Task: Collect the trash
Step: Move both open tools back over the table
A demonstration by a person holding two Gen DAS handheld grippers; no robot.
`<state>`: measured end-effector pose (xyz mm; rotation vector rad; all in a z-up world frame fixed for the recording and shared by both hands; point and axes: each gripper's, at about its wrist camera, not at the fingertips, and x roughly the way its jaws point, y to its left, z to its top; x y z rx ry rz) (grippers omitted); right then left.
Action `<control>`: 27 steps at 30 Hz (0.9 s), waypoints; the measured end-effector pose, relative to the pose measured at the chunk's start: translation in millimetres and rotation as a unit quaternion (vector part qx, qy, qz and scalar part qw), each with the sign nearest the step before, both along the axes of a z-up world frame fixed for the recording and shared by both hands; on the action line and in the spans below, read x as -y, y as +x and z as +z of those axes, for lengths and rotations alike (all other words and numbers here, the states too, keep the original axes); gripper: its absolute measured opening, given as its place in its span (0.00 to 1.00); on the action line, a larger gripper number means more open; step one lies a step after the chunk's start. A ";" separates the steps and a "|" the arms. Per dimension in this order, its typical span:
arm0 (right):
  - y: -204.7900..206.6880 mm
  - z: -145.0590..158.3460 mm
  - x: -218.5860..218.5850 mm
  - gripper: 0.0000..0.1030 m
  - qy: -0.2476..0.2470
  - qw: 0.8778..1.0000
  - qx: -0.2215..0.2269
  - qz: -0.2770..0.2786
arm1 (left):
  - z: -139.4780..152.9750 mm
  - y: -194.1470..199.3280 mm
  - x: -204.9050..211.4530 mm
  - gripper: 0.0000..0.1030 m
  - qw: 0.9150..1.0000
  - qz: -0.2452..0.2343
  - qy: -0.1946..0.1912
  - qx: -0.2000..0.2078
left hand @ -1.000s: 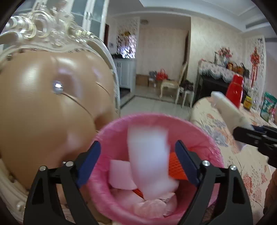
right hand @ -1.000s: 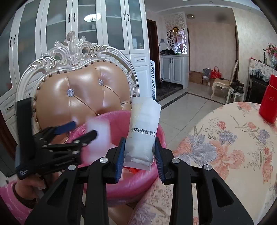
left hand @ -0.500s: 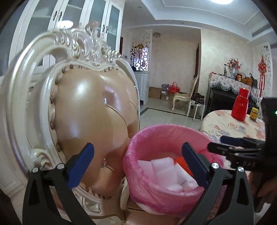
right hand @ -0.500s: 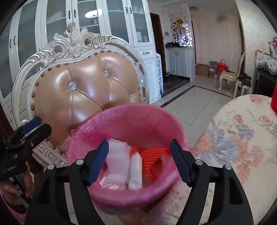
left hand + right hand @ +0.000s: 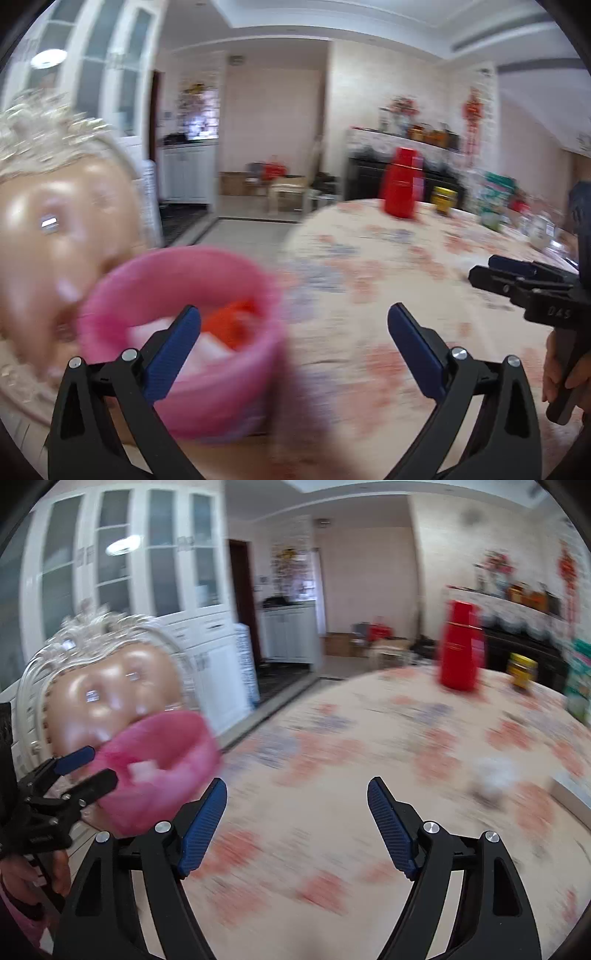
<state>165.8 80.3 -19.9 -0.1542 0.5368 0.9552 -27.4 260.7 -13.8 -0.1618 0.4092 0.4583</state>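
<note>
Over the floral counter, your left tool gapes empty, your right tool opening empty, pink bin at near left.

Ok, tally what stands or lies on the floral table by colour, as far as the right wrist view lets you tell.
Red: 1, bottle
Yellow: 1, jar
White: 1, blurred scrap
Green: 1, pack at the right edge
Total: 4 on the table; blur may hide more.
</note>
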 end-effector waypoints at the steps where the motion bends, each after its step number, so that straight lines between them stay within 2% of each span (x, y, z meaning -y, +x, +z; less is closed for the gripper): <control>1: 6.5 -2.0 19.1 0.73 -0.002 1.000 -0.004 -0.019 | 1.5 12.8 13.3 0.95 1.000 -0.021 -0.001 -0.001; 7: 39.0 -10.5 110.6 0.73 -0.010 0.994 -0.014 -0.110 | 2.7 83.4 80.7 0.95 0.995 -0.101 -0.011 -0.014; 12: 63.2 -16.5 167.6 0.76 -0.014 0.986 -0.012 -0.167 | -6.8 140.2 124.5 0.95 0.988 -0.141 -0.042 -0.035; 14: 74.9 -20.5 189.2 0.76 -0.016 0.982 -0.014 -0.189 | -11.3 157.7 138.3 0.95 0.987 -0.151 -0.042 -0.044; 21: 109.9 -33.0 232.2 0.76 -0.013 0.969 -0.035 -0.245 | -23.5 226.9 177.0 0.95 0.984 -0.161 -0.020 -0.075; 27: 140.6 -37.2 240.6 0.80 -0.038 0.965 -0.032 -0.257 | -33.2 275.4 185.9 0.95 0.983 -0.157 -0.006 -0.093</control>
